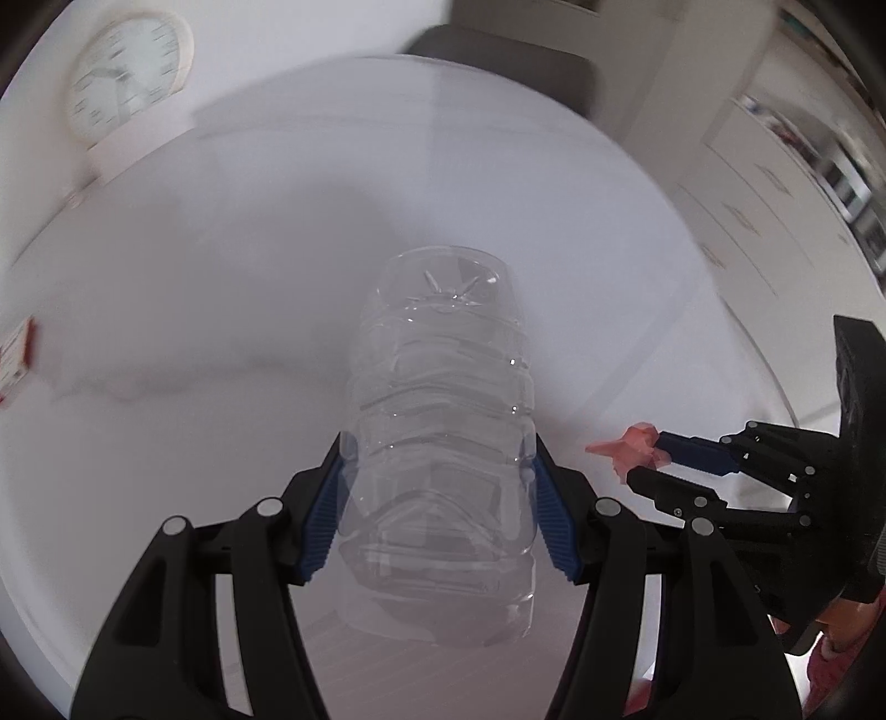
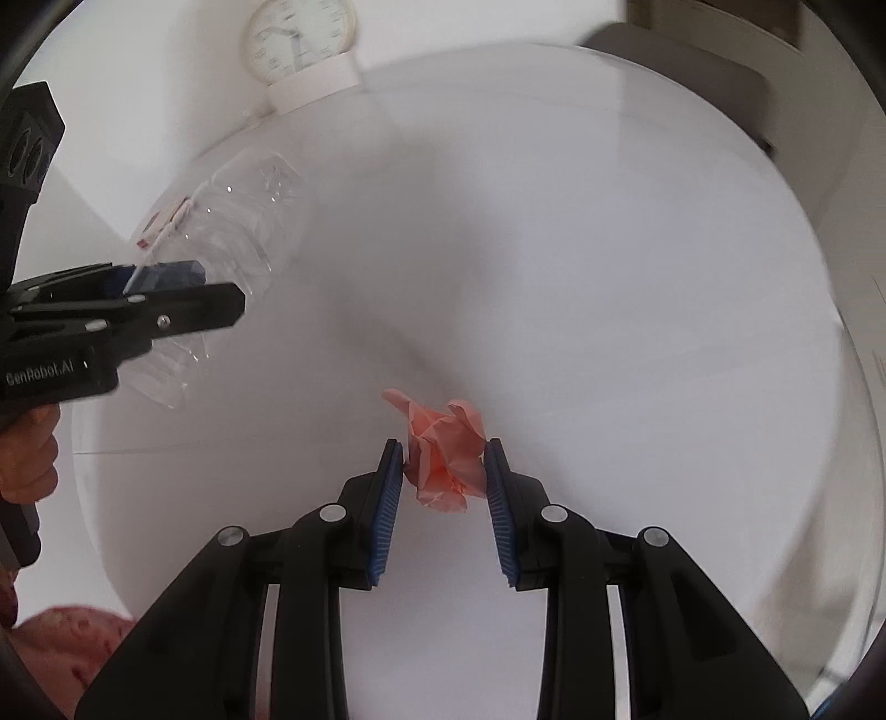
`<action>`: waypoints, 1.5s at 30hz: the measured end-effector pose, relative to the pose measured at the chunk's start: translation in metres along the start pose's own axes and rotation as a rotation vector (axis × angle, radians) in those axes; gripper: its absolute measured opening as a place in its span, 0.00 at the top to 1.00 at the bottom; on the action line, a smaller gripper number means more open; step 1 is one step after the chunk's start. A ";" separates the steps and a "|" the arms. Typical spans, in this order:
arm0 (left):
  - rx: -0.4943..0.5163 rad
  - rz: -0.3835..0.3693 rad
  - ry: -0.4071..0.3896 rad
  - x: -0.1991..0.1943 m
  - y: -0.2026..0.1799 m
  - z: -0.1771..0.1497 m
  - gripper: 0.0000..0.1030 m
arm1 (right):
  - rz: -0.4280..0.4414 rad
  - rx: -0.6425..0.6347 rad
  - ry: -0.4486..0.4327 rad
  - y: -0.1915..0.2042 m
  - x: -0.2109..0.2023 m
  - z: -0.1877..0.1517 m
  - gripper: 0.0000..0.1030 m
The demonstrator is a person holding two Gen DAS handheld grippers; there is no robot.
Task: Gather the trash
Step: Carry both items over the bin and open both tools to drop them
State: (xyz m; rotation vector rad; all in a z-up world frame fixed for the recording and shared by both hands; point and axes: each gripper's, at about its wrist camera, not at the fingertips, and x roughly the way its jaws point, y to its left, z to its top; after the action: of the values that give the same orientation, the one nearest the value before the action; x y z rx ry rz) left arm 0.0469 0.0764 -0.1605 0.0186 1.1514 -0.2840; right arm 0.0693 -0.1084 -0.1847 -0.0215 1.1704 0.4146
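My left gripper (image 1: 437, 448) is shut on a clear, empty plastic bottle (image 1: 443, 399), held across its ribbed body with the base pointing away, above the white table (image 1: 194, 277). It also shows in the right wrist view (image 2: 232, 238), at the left, in the left gripper (image 2: 216, 293). My right gripper (image 2: 443, 448) is shut on a crumpled pink paper wad (image 2: 443, 448), held between the blue pads. The left wrist view shows the paper wad (image 1: 637, 443) at the right, in the right gripper (image 1: 648, 454).
A white clock on a stand (image 1: 127, 77) sits at the table's far left edge; it also shows in the right wrist view (image 2: 299, 39). A small red-and-white card (image 1: 16, 354) lies at the left. A grey chair back (image 1: 498, 61) stands behind the table. White drawers (image 1: 764, 183) are at the right.
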 end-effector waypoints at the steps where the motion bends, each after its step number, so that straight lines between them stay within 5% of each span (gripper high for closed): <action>1: 0.023 -0.014 0.000 -0.003 -0.016 -0.004 0.42 | -0.014 0.032 -0.003 -0.011 -0.013 -0.018 0.70; 13: 0.255 -0.166 0.068 -0.004 -0.185 -0.044 0.42 | -0.154 0.378 -0.048 -0.108 -0.093 -0.180 0.70; 24: 0.427 -0.205 0.101 -0.002 -0.268 -0.070 0.42 | -0.183 0.480 -0.083 -0.139 -0.118 -0.236 0.70; 26: 0.435 -0.203 0.107 -0.001 -0.276 -0.073 0.42 | -0.181 0.486 -0.085 -0.140 -0.121 -0.239 0.55; 28: 0.441 -0.199 0.111 0.000 -0.282 -0.073 0.42 | -0.220 0.496 -0.101 -0.144 -0.128 -0.245 0.11; 29: 0.446 -0.196 0.114 0.001 -0.286 -0.073 0.42 | -0.254 0.500 -0.107 -0.145 -0.130 -0.246 0.05; 45: 0.552 -0.231 0.131 0.013 -0.316 -0.079 0.42 | -0.351 0.660 -0.087 -0.181 -0.142 -0.281 0.02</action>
State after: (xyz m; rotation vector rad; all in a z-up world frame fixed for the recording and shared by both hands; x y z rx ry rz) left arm -0.0918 -0.2183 -0.1637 0.3966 1.1759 -0.8092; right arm -0.1669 -0.3832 -0.2047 0.3558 1.1432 -0.2880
